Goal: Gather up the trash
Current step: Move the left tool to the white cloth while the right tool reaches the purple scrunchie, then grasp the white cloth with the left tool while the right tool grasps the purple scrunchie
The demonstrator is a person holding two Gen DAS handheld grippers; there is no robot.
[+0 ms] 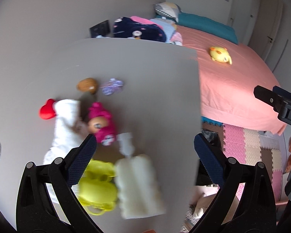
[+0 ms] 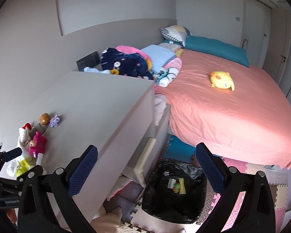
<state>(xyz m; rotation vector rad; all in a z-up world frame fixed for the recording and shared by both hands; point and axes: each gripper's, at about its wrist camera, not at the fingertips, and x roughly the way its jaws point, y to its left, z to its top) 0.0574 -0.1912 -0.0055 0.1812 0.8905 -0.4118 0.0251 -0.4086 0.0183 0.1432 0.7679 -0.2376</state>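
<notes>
the left tongs (image 1: 145, 147) are spread wide and grasp nothing, poised over the grey worktop (image 1: 145, 73) above a blurred white wrapper (image 1: 139, 186) and a yellow plastic piece (image 1: 97, 186) that lie touching each other. just beyond sit a pink doll (image 1: 102, 124), a white cloth (image 1: 66, 128) with a red heart (image 1: 47, 109), a brown lump (image 1: 87, 85) and a purple scrap (image 1: 112, 86). the right tongs (image 2: 146, 159) are equally wide apart and empty, over a black-lined bin (image 2: 174, 192) on the floor beside the worktop (a few scraps already inside). a yellow plush (image 2: 222, 79) lies on the pink bed (image 2: 232, 116).
</notes>
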